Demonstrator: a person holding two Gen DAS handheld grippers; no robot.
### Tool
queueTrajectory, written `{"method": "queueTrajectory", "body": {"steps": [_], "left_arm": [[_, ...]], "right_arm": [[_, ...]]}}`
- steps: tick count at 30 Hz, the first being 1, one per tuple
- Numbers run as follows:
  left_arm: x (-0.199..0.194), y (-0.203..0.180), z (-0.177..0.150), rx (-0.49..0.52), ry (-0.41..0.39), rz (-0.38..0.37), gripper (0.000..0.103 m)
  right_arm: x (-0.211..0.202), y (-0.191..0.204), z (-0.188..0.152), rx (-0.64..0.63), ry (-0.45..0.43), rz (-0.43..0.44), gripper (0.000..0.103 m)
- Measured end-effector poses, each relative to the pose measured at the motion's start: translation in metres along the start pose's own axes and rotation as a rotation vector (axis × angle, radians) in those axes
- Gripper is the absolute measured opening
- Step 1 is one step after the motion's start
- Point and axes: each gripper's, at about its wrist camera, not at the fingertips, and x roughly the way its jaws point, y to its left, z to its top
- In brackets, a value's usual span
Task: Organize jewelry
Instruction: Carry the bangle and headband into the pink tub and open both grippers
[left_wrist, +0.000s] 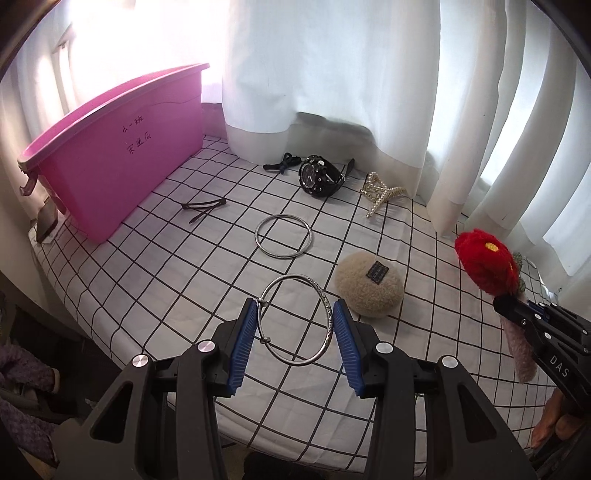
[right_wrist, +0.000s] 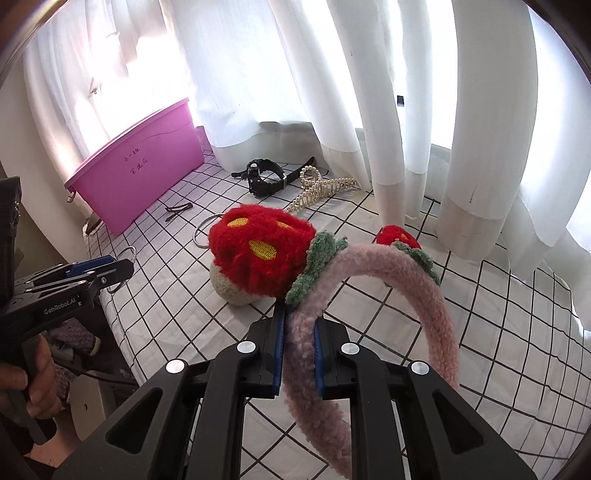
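My left gripper is shut on a silver bangle, its blue pads against both sides of the ring, holding it above the checked cloth. It also shows in the right wrist view. My right gripper is shut on a fuzzy pink headband with red flowers. The headband's flower shows in the left wrist view. A pink bin stands at the back left. A second silver bangle lies flat on the cloth.
A black watch, a pearl hair claw, a black hair clip, a dark hair tie and a beige fuzzy clip lie on the cloth. White curtains hang behind. The table edge runs along the left.
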Motion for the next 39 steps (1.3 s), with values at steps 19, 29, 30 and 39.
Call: {"method": "queueTrajectory", "body": {"steps": [19, 29, 30, 39], "left_arm": [[-0.085, 0.07, 0.065, -0.053, -0.199, 0.024, 0.042], [-0.085, 0.176, 0.143, -0.026, -0.26, -0.063, 0.042], [-0.084, 0.188, 0.151, -0.026, -0.259, -0.067, 0.042], [-0.065, 0.286, 0.209, -0.018, -0.277, -0.051, 0.042]], "right_arm": [[-0.043, 0.097, 0.072, -0.128, -0.174, 0.131, 0.013], [-0.007, 0.205, 0.162, -0.149, -0.256, 0.163, 0.013], [-0.003, 0.217, 0.171, -0.149, -0.263, 0.174, 0.013], [0.058, 0.312, 0.258, -0.229, -0.292, 0.223, 0.013]]}}
